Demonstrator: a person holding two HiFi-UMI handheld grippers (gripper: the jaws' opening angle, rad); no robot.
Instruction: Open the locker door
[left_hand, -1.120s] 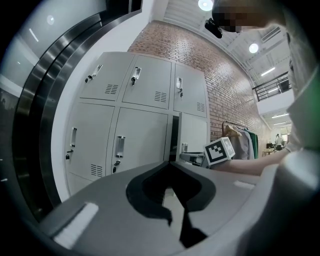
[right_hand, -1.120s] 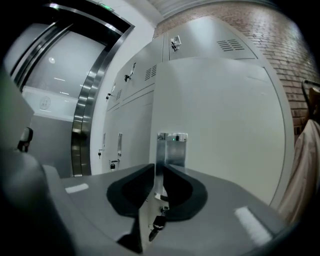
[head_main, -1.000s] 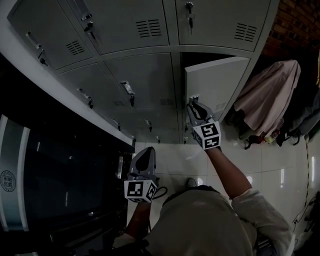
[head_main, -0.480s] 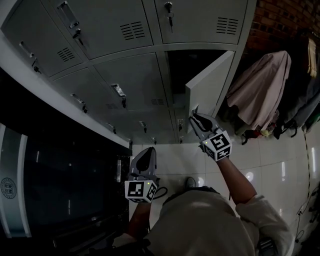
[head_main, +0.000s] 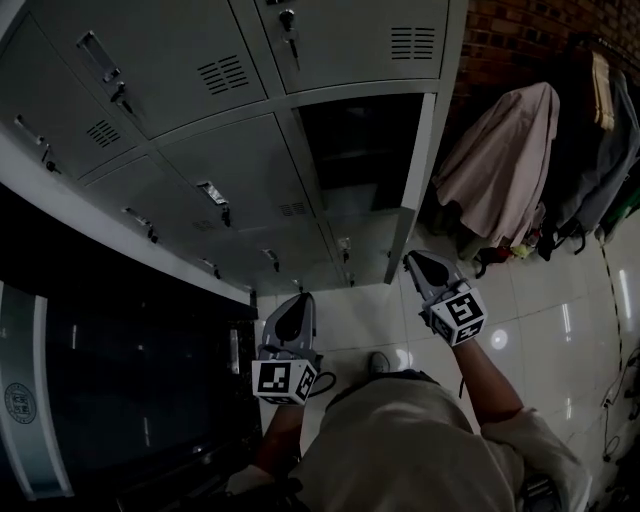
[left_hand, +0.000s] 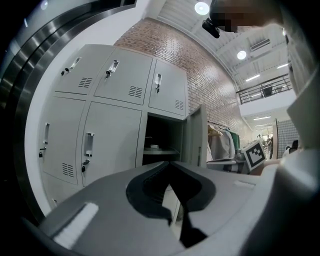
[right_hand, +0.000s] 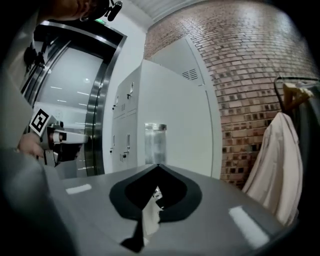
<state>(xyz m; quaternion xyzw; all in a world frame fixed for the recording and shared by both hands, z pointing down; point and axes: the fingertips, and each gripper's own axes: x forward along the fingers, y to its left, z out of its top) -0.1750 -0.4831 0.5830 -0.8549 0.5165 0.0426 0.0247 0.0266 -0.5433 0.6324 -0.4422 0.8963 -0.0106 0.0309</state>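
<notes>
The grey locker bank (head_main: 230, 170) fills the upper left of the head view. One locker door (head_main: 421, 170) stands swung wide open, edge-on, and its dark compartment (head_main: 360, 150) is exposed. My right gripper (head_main: 413, 257) hangs below the door's lower edge, clear of it. Its jaws have just been closing and now meet with nothing between them. In the right gripper view the door's outer face (right_hand: 180, 125) and its handle (right_hand: 155, 142) lie ahead of the right gripper (right_hand: 158, 166). My left gripper (head_main: 300, 298) is shut and empty, low and left of the open compartment (left_hand: 160, 140).
Coats (head_main: 500, 170) hang on a rack against the brick wall (head_main: 510, 40), right of the open door. A dark glass panel (head_main: 100, 380) lies to the left. The person's body fills the bottom of the head view above a glossy tiled floor (head_main: 560, 320).
The door has swung from partly open to fully open. My right gripper has let go of the handle, drawn back down and to the right, and shut. The left gripper barely moved.
</notes>
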